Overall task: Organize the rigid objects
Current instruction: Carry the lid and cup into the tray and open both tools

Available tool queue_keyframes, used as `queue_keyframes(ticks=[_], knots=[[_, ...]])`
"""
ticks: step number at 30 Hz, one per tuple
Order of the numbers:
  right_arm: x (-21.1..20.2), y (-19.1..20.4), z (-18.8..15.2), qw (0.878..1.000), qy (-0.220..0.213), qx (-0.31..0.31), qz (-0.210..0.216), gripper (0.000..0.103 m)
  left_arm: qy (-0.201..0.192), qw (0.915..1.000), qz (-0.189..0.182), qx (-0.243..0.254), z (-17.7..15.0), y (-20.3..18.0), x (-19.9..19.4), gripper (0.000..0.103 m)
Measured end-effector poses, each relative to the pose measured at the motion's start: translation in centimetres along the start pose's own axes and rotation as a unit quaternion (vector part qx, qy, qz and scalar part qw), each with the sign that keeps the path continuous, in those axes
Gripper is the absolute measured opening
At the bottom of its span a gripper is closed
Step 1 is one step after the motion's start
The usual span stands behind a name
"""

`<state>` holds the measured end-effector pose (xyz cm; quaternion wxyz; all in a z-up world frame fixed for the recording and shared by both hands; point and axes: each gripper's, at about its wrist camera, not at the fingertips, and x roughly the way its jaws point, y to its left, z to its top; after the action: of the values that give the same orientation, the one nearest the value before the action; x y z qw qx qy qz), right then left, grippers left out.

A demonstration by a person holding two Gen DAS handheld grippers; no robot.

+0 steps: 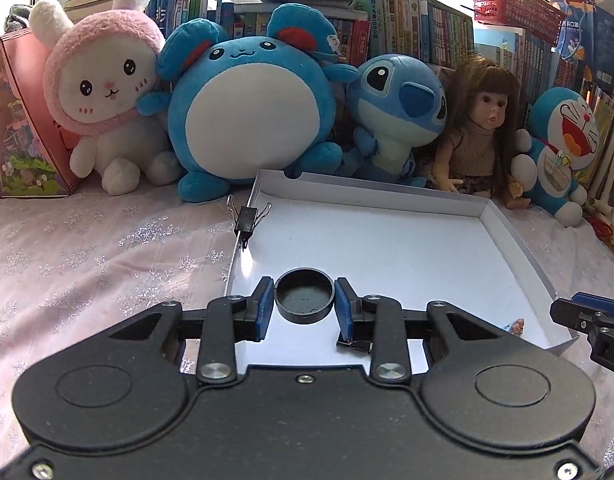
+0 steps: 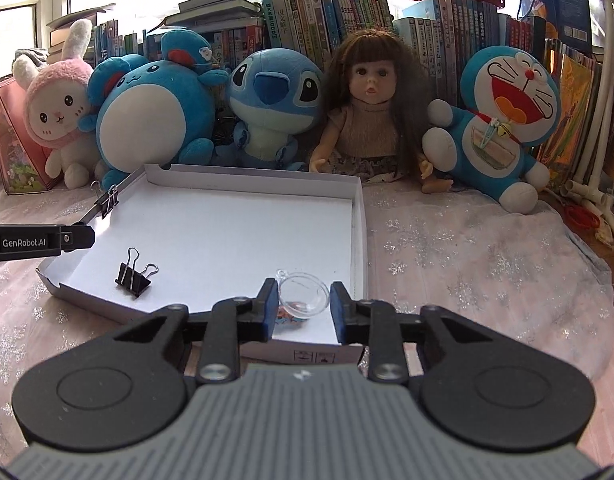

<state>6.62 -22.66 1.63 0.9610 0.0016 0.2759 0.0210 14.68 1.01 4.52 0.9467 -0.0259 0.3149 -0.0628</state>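
Your left claw [image 1: 304, 306] has a black cap [image 1: 304, 295] pinched between its blue pads, jaws drawn in close around the rim, and it hangs over the near left part of the white tray [image 1: 507, 232]. Your right claw [image 2: 303, 304] is narrowed down on a clear dish [image 2: 305, 294], pads flanking both sides of it, over the near right corner of the tray. Whether the pads truly press the dish, the picture suggests yes, though the clear rim makes it hard to be sure.

On the tray's floor, near its left front edge, lies a loose binder clip [image 2: 134, 276]. A second binder clip [image 1: 247, 218] is clamped onto the tray's left wall, farther back. Something small and colourful [image 1: 515, 326] lies near the tray's front right corner, beneath the dish.

The cap looks stiff and light, so gripping across its width as you are should hold fine. The dish is the touchy one: likely thin, slick plastic, so keep the squeeze gentle and across the widest part, or it may pop out or crack. The loose clip is hard steel and small; take it by the black body, not the wire loops, which swing.

Behind the tray, the plush toys and the doll [image 2: 371, 120] sit in a row.
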Motion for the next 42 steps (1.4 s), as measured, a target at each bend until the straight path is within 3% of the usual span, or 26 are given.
queue_keyframes(ticks=[6,17,26,42], knots=[[3.0,0.0,1.5,1.000,0.018,0.002,-0.001,0.034,0.011,0.9999,0.005,-0.003,1.3,0.1,2.1,0.031],[7.5,-0.4,2.6,0.997,0.080,0.015,0.014,0.034,0.053,0.9979,0.001,0.039,2.1,-1.9,5.3,0.031],[8.9,-0.5,3.4,0.993,0.112,0.011,0.025,0.034,0.082,0.9954,-0.011,0.048,2.7,-3.1,7.1,0.031],[9.2,-0.9,3.0,0.990,0.134,0.023,0.031,0.034,0.100,0.9932,-0.022,0.054,1.9,-3.2,7.2,0.031]])
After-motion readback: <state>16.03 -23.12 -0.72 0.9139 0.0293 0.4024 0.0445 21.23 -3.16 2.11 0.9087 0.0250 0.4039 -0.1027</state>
